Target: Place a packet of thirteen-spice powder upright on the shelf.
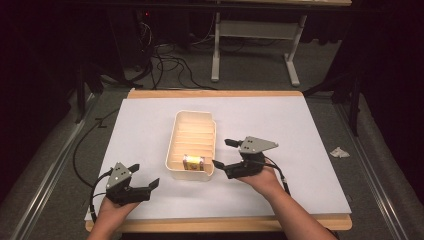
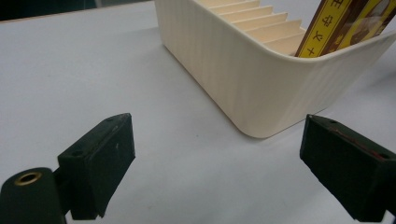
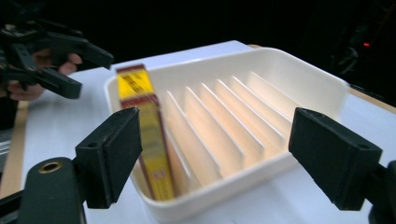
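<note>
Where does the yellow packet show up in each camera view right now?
High view: yellow packet stands in the near end slot of the cream tray, centre.
Left gripper view: packet at top right, inside the tray's corner.
Right gripper view: packet left of centre, first slot.
Shared landmark: the tray's dividers.

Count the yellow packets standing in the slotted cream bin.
1. The yellow packet stands upright in the slot at the cream bin's near end, by the person. The other slots in view are bare.
</note>
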### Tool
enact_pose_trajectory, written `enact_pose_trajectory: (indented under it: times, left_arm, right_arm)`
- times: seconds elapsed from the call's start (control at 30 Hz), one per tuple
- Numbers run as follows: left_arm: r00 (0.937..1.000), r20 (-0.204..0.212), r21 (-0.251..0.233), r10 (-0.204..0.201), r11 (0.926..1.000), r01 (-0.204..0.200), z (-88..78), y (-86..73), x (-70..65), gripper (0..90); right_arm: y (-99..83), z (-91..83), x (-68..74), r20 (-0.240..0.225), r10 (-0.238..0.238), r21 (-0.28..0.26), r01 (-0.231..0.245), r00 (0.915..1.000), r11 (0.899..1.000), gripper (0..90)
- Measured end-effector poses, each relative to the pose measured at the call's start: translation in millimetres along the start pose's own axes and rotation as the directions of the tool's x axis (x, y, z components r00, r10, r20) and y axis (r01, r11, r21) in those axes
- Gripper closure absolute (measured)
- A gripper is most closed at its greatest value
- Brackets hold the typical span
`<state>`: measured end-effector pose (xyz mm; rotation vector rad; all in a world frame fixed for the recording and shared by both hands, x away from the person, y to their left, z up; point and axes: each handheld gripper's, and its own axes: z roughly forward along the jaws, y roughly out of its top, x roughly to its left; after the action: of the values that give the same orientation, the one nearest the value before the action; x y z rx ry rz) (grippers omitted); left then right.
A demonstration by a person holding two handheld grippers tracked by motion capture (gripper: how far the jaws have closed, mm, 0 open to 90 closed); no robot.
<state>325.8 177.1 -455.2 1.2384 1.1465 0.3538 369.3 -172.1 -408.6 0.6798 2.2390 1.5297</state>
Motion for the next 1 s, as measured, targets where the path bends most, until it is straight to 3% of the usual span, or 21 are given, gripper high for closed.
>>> enact_pose_trajectory:
  times: [0.1,0.33,0.77,0.9,0.97,1.0]
  left_arm:
    - [1.0000,0.001,0.003,0.001,1.0000,-0.001,2.4,-0.6,-0.5,11.0]
    - [1.0000,0.000,0.001,0.003,1.0000,-0.003,7.2,0.1,-1.0,11.0]
    - [0.9997,0.022,0.021,0.007,0.9997,-0.007,24.7,-2.8,-5.4,11.1]
    - [0.9997,0.023,0.026,0.012,0.9996,-0.012,26.8,-3.8,-6.0,11.1]
    - [0.9997,0.021,0.025,0.011,0.9996,-0.012,26.9,-4.0,-6.5,11.1]
    - [0.9997,0.018,0.023,0.015,0.9996,-0.015,26.5,-4.1,-6.7,11.1]
  right_arm:
    - [-11.5,-21.9,-12.4,0.063,0.022,-0.003,-0.022,0.9978,1.000,18.0]
    - [-27.2,-53.3,-27.8,0.145,0.060,-0.014,-0.058,0.9876,0.998,18.0]
    - [-70.3,-128.1,-44.4,0.307,0.136,-0.030,-0.133,0.9419,0.991,18.6]
    - [-81.8,-137.4,-47.3,0.326,0.157,-0.021,-0.159,0.9321,0.987,18.6]
    - [-82.0,-136.4,-48.4,0.328,0.170,-0.023,-0.172,0.9293,0.985,18.6]
    - [-81.6,-135.3,-49.2,0.326,0.158,-0.026,-0.158,0.9320,0.987,18.6]
